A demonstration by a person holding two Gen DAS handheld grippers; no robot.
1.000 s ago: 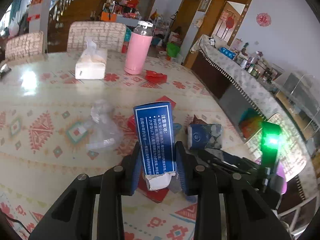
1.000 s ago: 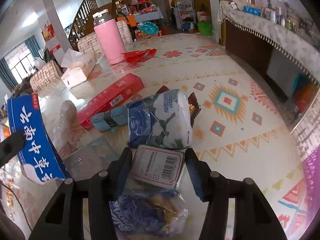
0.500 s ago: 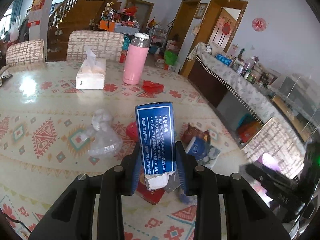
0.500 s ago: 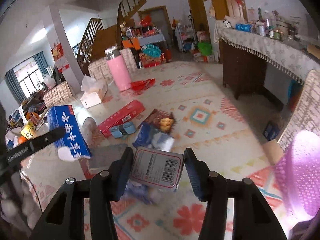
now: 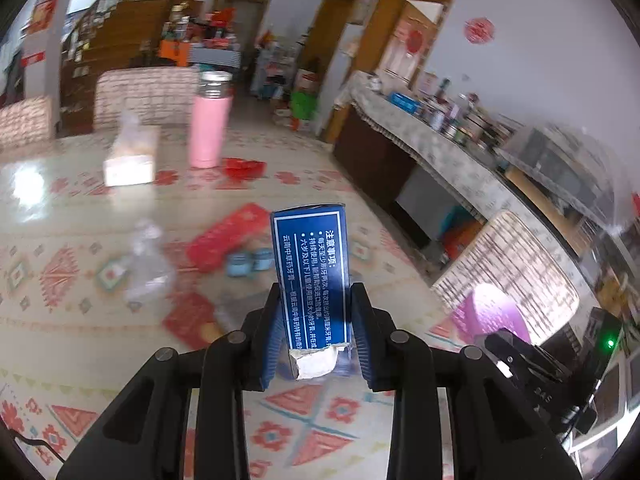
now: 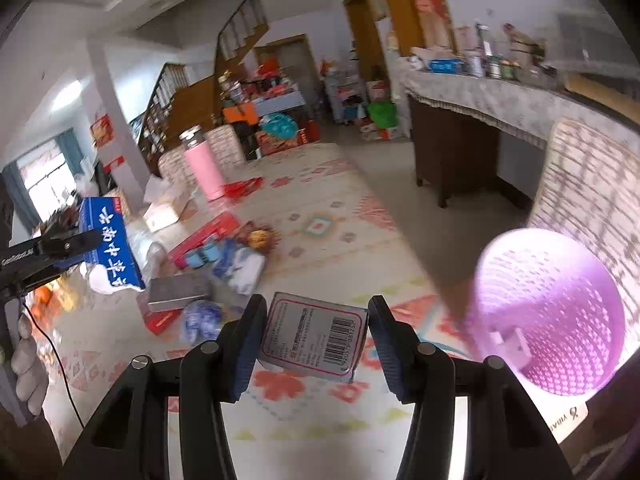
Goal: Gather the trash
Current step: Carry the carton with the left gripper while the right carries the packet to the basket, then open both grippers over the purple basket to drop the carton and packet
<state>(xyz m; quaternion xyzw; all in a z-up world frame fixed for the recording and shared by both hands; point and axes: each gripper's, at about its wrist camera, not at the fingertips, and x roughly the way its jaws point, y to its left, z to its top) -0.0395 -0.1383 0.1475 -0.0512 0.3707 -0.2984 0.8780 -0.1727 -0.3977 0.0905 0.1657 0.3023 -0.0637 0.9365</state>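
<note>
The table point(image 5: 72, 360), under a patterned cloth, filled most of both views. Off its right edge stood a purple mesh bin point(image 6: 560, 320), beside a woven chair point(image 6: 592, 184). Near the far edge of the tabletop stood a pink flask point(image 5: 209, 128) and, to its left, a tissue box point(image 5: 130, 156). Around the middle of the tabletop lay the loose trash: a long red box point(image 5: 228, 236), a clear crumpled bottle point(image 5: 146, 268) and blue wrappers point(image 6: 240, 264). The left gripper point(image 5: 314, 328) pinched an upright blue carton point(image 5: 312, 272) by its torn lower end, above the near part of the tabletop. The right gripper point(image 6: 314, 336) clamped a small grey barcoded box point(image 6: 314, 336) flat between its jaws over the near right corner, close to the bin.
</note>
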